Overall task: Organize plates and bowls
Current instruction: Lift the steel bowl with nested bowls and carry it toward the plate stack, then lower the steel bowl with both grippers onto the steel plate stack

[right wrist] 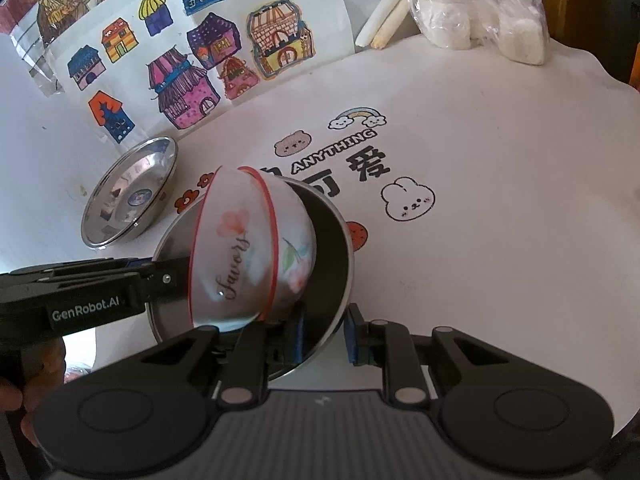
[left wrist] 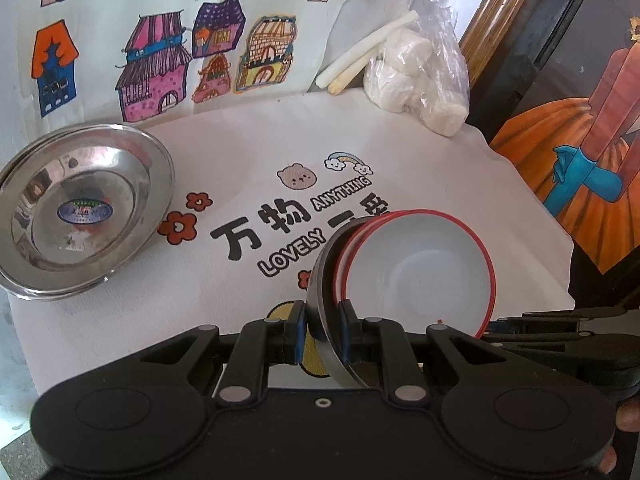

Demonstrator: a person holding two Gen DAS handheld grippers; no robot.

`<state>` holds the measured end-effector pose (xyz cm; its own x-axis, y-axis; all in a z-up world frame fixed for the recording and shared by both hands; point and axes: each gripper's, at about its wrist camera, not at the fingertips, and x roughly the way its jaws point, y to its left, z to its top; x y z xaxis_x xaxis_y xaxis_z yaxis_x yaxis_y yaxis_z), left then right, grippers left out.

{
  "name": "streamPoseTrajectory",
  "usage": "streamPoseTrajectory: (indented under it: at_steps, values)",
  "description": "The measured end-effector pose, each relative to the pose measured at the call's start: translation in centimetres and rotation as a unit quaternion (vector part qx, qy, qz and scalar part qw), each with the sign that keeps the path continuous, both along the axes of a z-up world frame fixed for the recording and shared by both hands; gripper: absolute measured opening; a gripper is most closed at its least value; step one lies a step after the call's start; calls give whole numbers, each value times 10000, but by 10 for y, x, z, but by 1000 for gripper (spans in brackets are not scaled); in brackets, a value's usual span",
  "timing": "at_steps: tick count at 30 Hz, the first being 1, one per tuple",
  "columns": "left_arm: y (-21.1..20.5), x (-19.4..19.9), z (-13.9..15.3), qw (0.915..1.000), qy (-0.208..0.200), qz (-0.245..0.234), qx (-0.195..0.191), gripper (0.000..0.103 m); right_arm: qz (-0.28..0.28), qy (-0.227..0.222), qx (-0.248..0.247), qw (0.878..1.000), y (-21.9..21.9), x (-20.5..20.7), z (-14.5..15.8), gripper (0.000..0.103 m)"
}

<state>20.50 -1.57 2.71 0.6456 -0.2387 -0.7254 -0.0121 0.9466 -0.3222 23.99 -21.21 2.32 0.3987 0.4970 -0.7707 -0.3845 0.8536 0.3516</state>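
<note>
Two nested white bowls (left wrist: 416, 268) with red rims sit tilted inside a steel bowl (left wrist: 320, 284). My left gripper (left wrist: 322, 334) is shut on the near edge of this stack, with the steel wall and the white rims between its pads. In the right wrist view the white bowls (right wrist: 248, 248) show a flower print and lean out of the steel bowl (right wrist: 332, 248). My right gripper (right wrist: 326, 336) is shut on the steel bowl's rim. The left gripper's fingers (right wrist: 160, 278) reach in from the left. Stacked steel plates (left wrist: 80, 208) (right wrist: 132, 192) lie at the left.
A white printed cloth (right wrist: 500, 200) covers the table. A plastic bag of white buns (left wrist: 416, 76) (right wrist: 480, 12) and two white sticks (left wrist: 360, 56) lie at the back right. House drawings (left wrist: 160, 68) stand behind. A painting (left wrist: 580, 168) stands past the right table edge.
</note>
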Motion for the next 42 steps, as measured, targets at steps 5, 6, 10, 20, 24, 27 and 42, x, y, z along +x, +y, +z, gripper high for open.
streamPoseTrajectory:
  at_steps: [5,6,10,20,24,27,42]
  values:
    - [3,-2,4,10000,-53,30,17,17,14,-51,24,10000,2,0,0,22]
    - [3,-2,5,10000,-61,35,18,17,18,-56,30,10000,2,0,0,22]
    - [6,-4,8,9999,-120,63,21,17,42,-87,60,9999,4,-1,1,22]
    - [18,-7,20,9995,-273,164,58,17,135,-219,107,9996,15,3,9,22]
    - [26,-6,23,9992,-326,224,87,17,182,-247,143,9994,22,5,11,22]
    - [32,-6,25,9989,-360,272,91,17,219,-261,168,9993,27,6,12,22]
    - [55,-4,44,9971,-597,438,175,16,353,-422,308,9980,47,17,25,22]
